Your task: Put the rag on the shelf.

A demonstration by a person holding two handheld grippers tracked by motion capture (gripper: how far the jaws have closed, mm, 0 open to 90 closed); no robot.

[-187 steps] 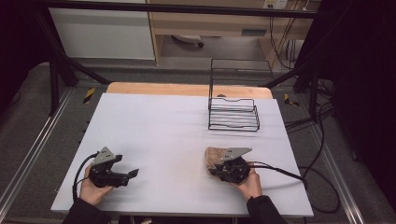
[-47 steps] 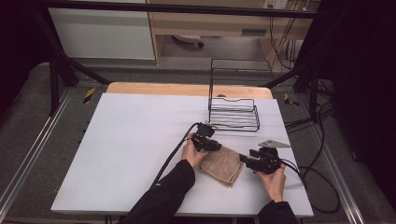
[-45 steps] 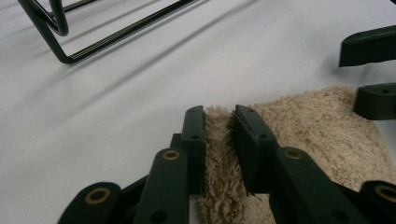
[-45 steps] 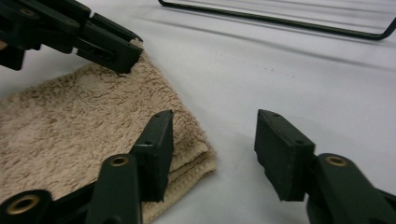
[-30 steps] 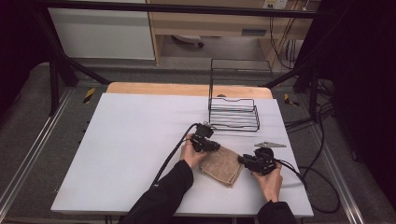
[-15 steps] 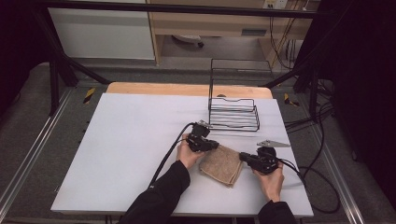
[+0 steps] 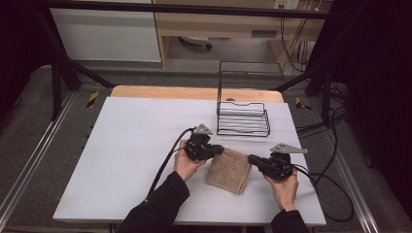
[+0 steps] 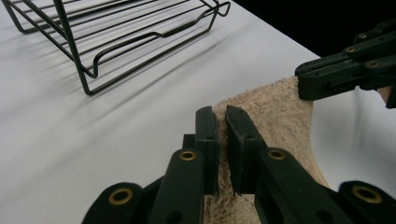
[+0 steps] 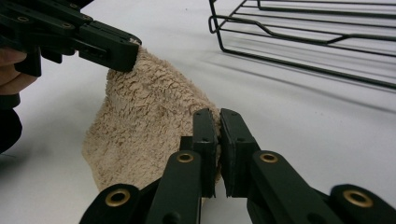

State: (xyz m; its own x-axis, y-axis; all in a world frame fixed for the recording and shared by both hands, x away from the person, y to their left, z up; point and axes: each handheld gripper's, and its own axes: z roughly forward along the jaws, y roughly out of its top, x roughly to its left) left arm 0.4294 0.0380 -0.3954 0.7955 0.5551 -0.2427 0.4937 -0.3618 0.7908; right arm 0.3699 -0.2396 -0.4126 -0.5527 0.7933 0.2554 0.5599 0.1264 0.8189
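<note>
Looking down from the high view: beige towel [image 7: 229, 170] lies near the tabletop's front edge, right of centre, just in front of the wire rack [image 7: 243, 119], pinched at two corners by left gripper [image 7: 219, 150] and right gripper [image 7: 252, 160].

Left gripper view: jaws clamped on towel edge [image 8: 222, 122].

Right gripper view: jaws clamped on the other corner [image 9: 212, 119]. Advice: lift both hands evenly, keeping the cloth taut.

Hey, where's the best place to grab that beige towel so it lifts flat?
Grip the towel at its two far corners, one from each side. It is folded and limp, so a middle pinch would likely bunch it. The left gripper and right gripper are clamped on those corners.
</note>
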